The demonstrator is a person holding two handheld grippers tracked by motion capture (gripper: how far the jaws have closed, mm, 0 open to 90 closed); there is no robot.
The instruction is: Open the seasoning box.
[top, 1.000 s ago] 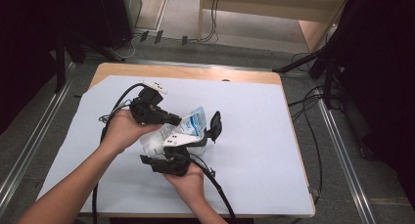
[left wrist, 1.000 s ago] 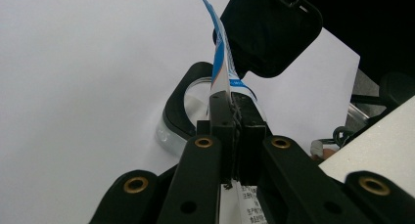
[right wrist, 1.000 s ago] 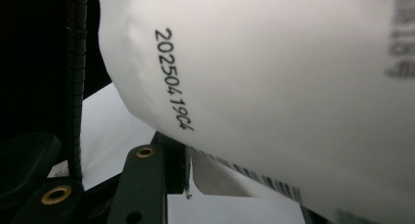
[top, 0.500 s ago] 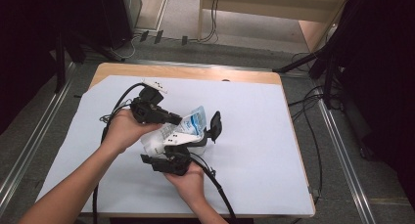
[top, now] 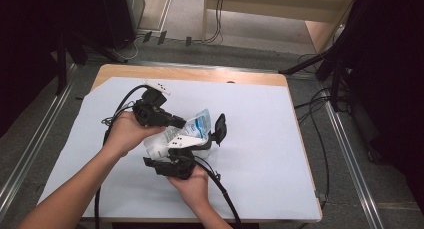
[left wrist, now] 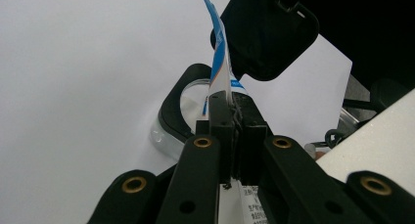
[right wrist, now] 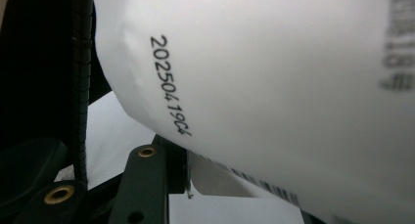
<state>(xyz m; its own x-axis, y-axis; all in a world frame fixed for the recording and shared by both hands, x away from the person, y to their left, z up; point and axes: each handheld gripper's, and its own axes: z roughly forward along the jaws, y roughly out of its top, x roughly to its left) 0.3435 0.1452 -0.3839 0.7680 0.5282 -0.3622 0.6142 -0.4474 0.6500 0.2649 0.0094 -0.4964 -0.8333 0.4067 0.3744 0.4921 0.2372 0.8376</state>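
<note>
High view looks forward and down from 6 o'clock over the whole table (top: 280, 189), while left gripper view sits close behind its jaws facing the pouch (left wrist: 220, 62) edge-on and right gripper view sits nearly against that same pouch (right wrist: 274, 87), which all three share.

a white plastic pouch (top: 187, 134) with blue print, held tilted above the table's middle.

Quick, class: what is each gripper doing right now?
Left gripper: closed, pinching the flat edge of the blue-and-white pouch.
Right gripper: closed around the pouch's white body, holding it.
</note>
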